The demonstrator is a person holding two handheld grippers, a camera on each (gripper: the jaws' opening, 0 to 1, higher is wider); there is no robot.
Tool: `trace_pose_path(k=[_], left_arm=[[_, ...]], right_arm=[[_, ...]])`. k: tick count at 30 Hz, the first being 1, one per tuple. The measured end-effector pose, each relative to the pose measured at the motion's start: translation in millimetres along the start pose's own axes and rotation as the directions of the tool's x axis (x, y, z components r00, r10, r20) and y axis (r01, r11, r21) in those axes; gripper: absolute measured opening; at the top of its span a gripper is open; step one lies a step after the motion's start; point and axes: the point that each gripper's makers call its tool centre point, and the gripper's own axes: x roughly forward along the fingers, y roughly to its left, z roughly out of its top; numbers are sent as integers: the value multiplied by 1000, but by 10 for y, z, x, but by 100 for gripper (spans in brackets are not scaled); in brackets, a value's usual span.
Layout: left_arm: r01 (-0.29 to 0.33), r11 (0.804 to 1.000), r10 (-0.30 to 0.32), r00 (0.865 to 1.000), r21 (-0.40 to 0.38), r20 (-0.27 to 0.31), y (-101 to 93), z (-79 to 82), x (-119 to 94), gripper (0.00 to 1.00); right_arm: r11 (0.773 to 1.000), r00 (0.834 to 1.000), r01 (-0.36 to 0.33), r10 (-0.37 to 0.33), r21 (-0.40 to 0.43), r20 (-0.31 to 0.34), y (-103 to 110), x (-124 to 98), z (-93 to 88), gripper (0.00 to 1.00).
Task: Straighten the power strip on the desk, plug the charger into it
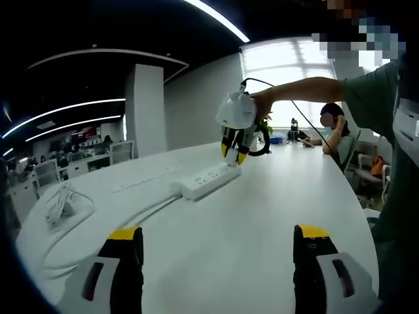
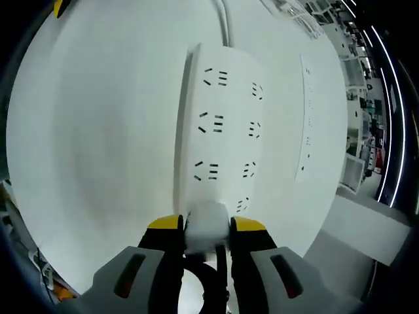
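Charger (image 2: 208,226) — between right fingers (image 2: 163,226)

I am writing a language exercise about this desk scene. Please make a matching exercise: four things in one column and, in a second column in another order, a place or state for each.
Things
1. white rectangular power strip
2. white block charger
3. left gripper
4. bundle of white cable

Places or states
A. jaws wide apart, holding nothing
B. lying loose near the desk edge, away from the strip
C. lying flat on the white desk, sockets facing up
D. clamped between the right gripper's yellow-tipped jaws at the strip's end

Pairs: 1-C, 2-D, 3-A, 4-B
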Motion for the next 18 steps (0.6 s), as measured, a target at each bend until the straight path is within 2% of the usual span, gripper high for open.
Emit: trace_pose_path(k=[6,18], left_arm=[[-6,1000,6,1000,-3,-2,27,-9,-10,97],[-4,1000,4,1000,-1,-9,5,-17,-15,97]], right_arm=[[998,999,-24,22,63,29,-37,20,-26,25],[998,998,-46,44,47,41,-77,35,4,25]])
